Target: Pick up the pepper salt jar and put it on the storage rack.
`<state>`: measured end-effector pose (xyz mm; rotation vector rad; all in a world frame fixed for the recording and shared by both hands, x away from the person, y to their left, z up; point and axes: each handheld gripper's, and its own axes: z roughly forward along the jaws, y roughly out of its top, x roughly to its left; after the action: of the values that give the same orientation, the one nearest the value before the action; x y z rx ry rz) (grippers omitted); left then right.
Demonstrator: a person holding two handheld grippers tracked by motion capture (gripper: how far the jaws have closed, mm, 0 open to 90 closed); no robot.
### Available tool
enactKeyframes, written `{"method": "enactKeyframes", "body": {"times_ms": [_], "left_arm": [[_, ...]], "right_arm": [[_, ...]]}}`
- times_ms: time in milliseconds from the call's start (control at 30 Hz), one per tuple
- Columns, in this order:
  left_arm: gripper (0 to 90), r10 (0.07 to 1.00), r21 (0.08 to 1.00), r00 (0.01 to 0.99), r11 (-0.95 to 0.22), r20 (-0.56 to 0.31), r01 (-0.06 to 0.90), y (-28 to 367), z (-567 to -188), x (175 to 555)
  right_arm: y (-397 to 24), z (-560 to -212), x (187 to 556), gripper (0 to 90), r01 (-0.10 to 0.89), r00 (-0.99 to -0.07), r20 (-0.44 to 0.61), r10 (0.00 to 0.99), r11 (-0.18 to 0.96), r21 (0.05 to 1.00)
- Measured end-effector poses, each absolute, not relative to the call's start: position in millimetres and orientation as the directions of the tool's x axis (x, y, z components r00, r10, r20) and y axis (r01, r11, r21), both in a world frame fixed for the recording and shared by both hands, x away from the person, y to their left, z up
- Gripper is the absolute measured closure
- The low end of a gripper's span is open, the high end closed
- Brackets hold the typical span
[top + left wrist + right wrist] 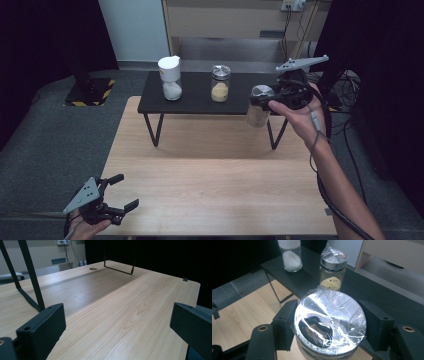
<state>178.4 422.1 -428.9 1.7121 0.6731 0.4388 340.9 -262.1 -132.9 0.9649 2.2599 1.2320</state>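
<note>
Your right tool [265, 101] pinches the jar [258, 107] just below its lid, one jaw on each side, holding it in the air off the right end of the black shelf [200, 102] and above the wooden tabletop [210, 170]. Left tool [114, 196] is spread, nothing between the jaws, parked near the tabletop's front left corner.

Risks, as I judge them:
- The plastic wrap over the lid [329, 320] is loose and crinkled. If it runs under the pads, the grip is slick and the jar could slide down or twist.
- Glass on hard jaws: tilt it or jerk it and it may slip, drop and break.
- Swinging back over the shelf could clip the yellow-filled jar [220, 83]; the white-filled jar [170, 78] sits further left.

The jar: clear glass, metal lid with a dark opening under the wrap, pale contents in the lower part, hanging roughly upright.
</note>
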Motion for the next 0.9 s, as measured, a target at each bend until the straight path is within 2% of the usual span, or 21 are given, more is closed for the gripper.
{"method": "enactKeyframes", "body": {"times_ms": [900], "left_arm": [[0.0,0.643,0.968,0.763,-0.144,-0.065,0.204,422.8,-429.7,178.6]], "right_arm": [[-249.7,-113.9,375.7,35.5,0.413,-0.567,-0.028,0.824,0.313,0.855]]}}
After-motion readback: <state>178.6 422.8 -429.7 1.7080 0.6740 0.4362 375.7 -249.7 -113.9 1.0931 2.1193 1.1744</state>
